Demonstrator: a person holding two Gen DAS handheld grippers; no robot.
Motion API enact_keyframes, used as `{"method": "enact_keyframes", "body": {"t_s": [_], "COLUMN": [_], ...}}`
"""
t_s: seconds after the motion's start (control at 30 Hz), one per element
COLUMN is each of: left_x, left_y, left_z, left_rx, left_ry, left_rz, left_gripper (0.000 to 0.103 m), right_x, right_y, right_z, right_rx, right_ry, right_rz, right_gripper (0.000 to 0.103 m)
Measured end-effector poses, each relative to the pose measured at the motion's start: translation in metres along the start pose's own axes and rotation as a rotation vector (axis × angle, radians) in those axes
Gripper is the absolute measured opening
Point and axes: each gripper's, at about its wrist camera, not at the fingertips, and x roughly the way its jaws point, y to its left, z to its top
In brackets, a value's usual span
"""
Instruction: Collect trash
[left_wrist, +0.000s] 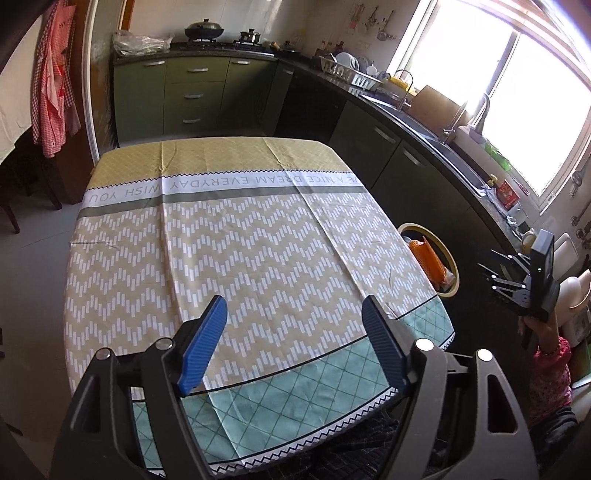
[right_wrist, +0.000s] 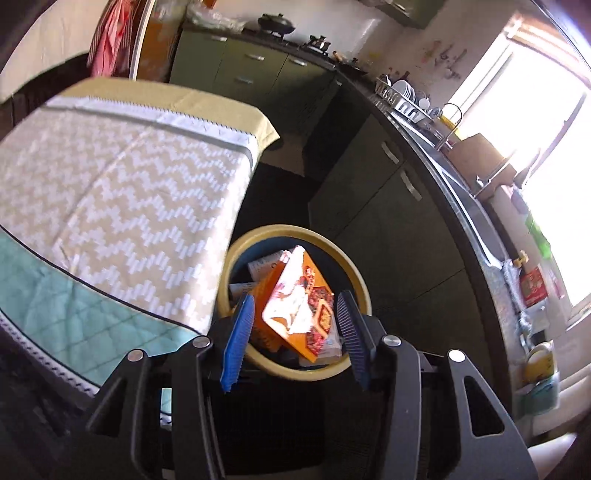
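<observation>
A round bin with a yellow rim stands on the floor beside the table; it also shows in the left wrist view. Inside it lie an orange food packet and other paper trash. My right gripper hangs open right above the bin, holding nothing; it appears from the side in the left wrist view. My left gripper is open and empty above the near part of the table's patterned cloth.
Dark green cabinets and a black counter with a sink, dish rack and bottles run along the right under a bright window. A stove with pots is at the back. A red checked cloth hangs at the left.
</observation>
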Motion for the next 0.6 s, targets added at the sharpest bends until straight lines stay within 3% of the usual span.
{"method": "enact_keyframes", "body": {"t_s": [0.07,0.37,0.47,0.6], "left_x": [-0.004,-0.043,-0.055,-0.069], "left_y": [-0.003,-0.024,-0.03,-0.035], "left_z": [-0.013,-0.066,-0.079,-0.086], "left_rx": [0.009,0.063,0.052,0.011], "left_ry": [-0.039,-0.257,-0.303,-0.342], "left_rz": [0.022,0.195,0.226,0.208], "left_gripper": [0.082,0.096,0.096,0.096], "right_x": [-0.022,-0.097,-0.122,-0.165], "right_y": [0.009,0.023,0.022,0.019], "right_z": [-0.008,-0.049,-0.058,-0.067], "right_rx": [0.05,0.23,0.284,0.333], "right_ry": [-0.045,-0.205,-0.244,-0.333], "right_rz": [0.047,0.205,0.257,0.274], "right_gripper": [0.063,0.098,0.098,0.098]}}
